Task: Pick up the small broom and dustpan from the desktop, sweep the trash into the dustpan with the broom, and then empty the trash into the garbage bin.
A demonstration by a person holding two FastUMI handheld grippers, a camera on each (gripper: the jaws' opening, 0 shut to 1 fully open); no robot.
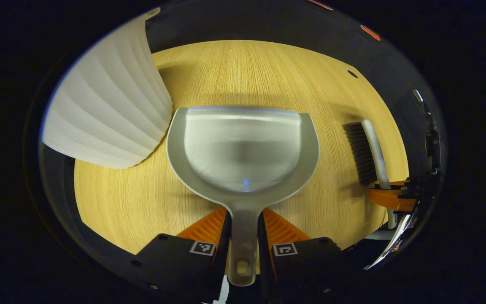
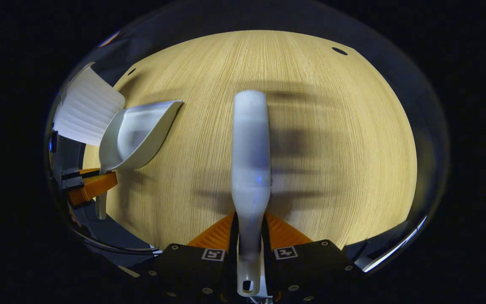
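My left gripper [image 1: 244, 219] is shut on the handle of the grey dustpan [image 1: 243, 147], which is held out over the wooden desktop [image 1: 247, 71] with its scoop facing me; the scoop looks bare. In the right gripper view, my right gripper [image 2: 249, 223] is shut on the handle of the small white broom [image 2: 249, 143], whose back faces the camera. The left gripper view shows the broom [image 1: 367, 152] at the right, dark bristles pointing left, with the right gripper [image 1: 390, 198] below it. The dustpan [image 2: 137, 135] and the left gripper [image 2: 91, 185] appear at the left of the right gripper view.
A white ribbed garbage bin [image 1: 108, 109] stands just left of the dustpan, close to its rim; it is also at the far left as the bin [image 2: 85, 109] in the right gripper view. The desktop [image 2: 331, 126] has a small dark hole [image 2: 339, 51] near its far edge.
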